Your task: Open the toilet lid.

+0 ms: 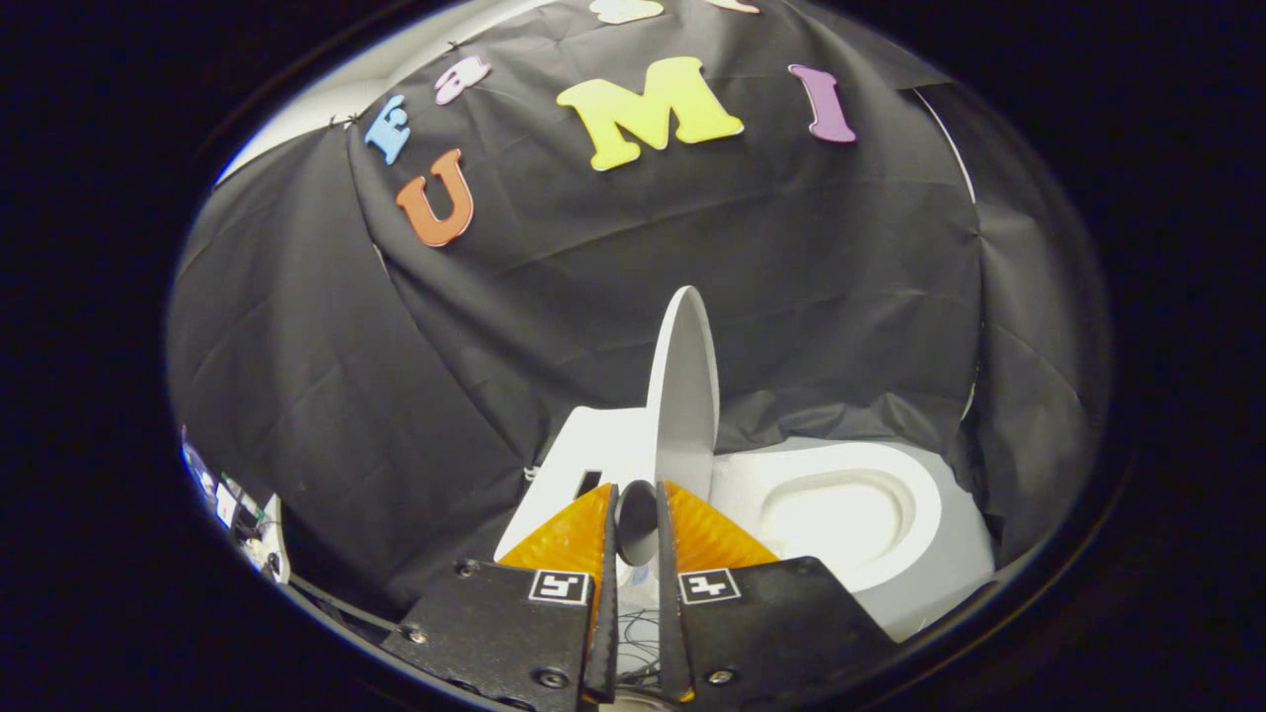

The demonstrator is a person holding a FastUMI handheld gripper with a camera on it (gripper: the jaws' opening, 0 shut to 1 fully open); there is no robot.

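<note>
Gripping upright toilet lid (682, 396) edge-on, hand-held gripper (638, 524).

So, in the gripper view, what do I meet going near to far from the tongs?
Tongs with both fingers on the lid's near edge → raised lid, standing upright → black cloth wall behind it.

gripper (638, 514): black plates, each with a square black-and-white tag and screws; ribbed fingers (574, 539); thin cables below, probably its own.
</note>
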